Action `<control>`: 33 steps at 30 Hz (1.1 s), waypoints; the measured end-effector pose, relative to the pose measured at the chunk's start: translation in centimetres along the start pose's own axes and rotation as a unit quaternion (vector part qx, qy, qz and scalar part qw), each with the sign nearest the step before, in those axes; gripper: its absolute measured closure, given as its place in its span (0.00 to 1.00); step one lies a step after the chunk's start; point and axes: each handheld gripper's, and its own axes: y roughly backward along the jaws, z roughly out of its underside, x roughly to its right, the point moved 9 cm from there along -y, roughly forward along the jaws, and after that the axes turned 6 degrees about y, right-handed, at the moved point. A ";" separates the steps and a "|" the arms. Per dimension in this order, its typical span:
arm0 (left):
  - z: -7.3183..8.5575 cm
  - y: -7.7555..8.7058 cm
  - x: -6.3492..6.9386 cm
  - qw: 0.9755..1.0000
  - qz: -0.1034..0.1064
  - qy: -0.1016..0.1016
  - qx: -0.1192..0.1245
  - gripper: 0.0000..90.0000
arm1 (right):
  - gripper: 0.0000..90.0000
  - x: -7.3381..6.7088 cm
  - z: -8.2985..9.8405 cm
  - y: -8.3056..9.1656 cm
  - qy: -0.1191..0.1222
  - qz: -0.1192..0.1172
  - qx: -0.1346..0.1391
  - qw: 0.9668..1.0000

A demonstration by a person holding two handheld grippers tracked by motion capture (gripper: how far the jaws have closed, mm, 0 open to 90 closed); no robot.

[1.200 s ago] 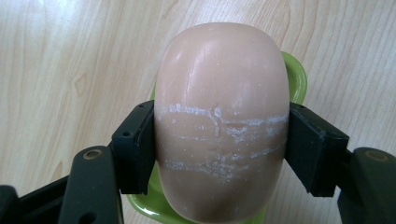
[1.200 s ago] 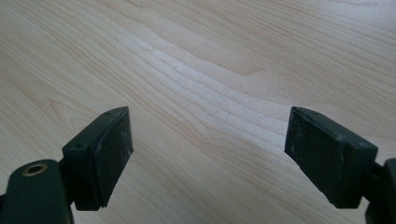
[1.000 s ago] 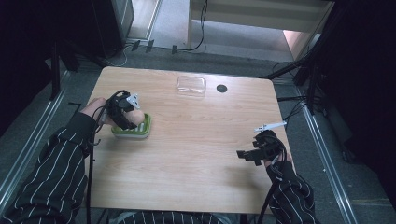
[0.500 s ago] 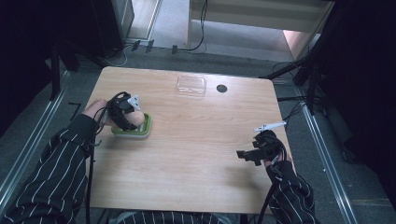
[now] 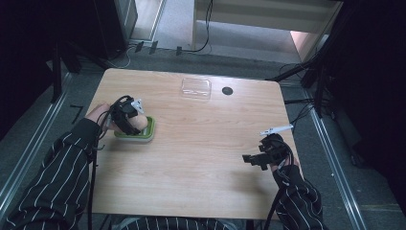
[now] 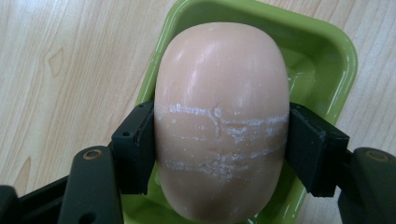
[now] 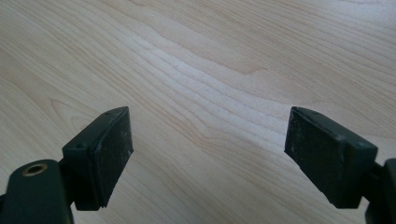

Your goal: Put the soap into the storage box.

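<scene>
Soap at risk of slipping from the left tongs

High view: the left tongs [image 5: 135, 120] are closed on a pale bar of soap [image 5: 141, 125], which sits directly under them over a green dish [image 5: 150, 133] on the desk [image 5: 201, 163]. The right tongs [image 5: 250, 158] hover well apart from all this, above bare wood. A clear lid [image 5: 196, 88] and a black disc [image 5: 227, 90] lie far beyond both tongs.

Left gripper view: the pads [image 6: 135, 144] press the soap [image 6: 219, 93] on its two rounded flanks, near its middle, with the dish [image 6: 327, 42] beneath and ahead of the tongs. White scrape lines cross the bar between the pads. The curved, slick sides could let the bar squirt forward or twist if squeezed harder or lifted fast. A wet film in the dish might also make the dish cling to the bar, rise with it, then drop.

Right gripper view: the right tongs [image 7: 208, 149] stand open with nothing between the pads, over plain desk [image 7: 210, 56]. Being so far off, they likely could not steady the dish if it slid or tipped.
</scene>
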 end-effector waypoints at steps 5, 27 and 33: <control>0.0 -0.2 -0.1 1.000 0.000 0.004 -0.001 0.37 | 0.18 0.0 0.0 0.0 -0.001 0.000 0.000 1.000; 0.1 -0.6 0.0 1.000 0.010 0.010 0.001 0.37 | 0.18 0.0 0.0 0.0 -0.001 0.000 0.000 1.000; 0.2 -0.6 -0.1 1.000 0.015 0.014 0.005 0.36 | 0.18 0.0 0.0 0.0 -0.001 0.000 0.000 1.000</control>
